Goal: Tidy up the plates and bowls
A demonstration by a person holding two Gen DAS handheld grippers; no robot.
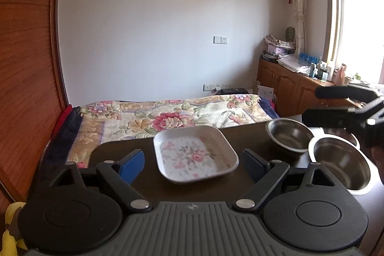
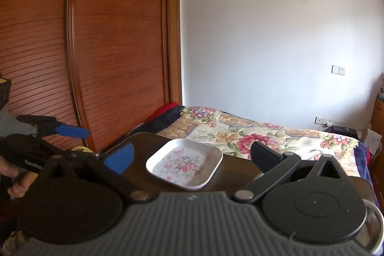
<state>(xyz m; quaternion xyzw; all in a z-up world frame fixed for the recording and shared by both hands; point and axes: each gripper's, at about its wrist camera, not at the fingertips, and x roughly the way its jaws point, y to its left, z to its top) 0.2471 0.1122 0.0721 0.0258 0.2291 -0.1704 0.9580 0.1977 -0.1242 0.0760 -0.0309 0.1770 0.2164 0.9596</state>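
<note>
A white square plate [image 1: 195, 154] with a flower print sits on the dark table [image 1: 134, 145]; it also shows in the right wrist view [image 2: 184, 163]. Two steel bowls stand to its right, a far one [image 1: 289, 134] and a near one [image 1: 342, 163]. My left gripper [image 1: 194, 164] is open and empty, just short of the plate, its fingers either side of the plate's near edge. My right gripper [image 2: 192, 157] is open and empty, above the table to the right; it shows at the right edge of the left wrist view [image 1: 321, 104]. My left gripper shows at the left of the right wrist view [image 2: 100, 145].
A bed with a floral cover [image 1: 168, 119] lies right behind the table. A wooden wardrobe [image 2: 108, 52] stands to the left. A low wooden cabinet [image 1: 288, 83] with clutter is at the back right, under a window. The table's right edge [image 1: 374, 174] is beside the near bowl.
</note>
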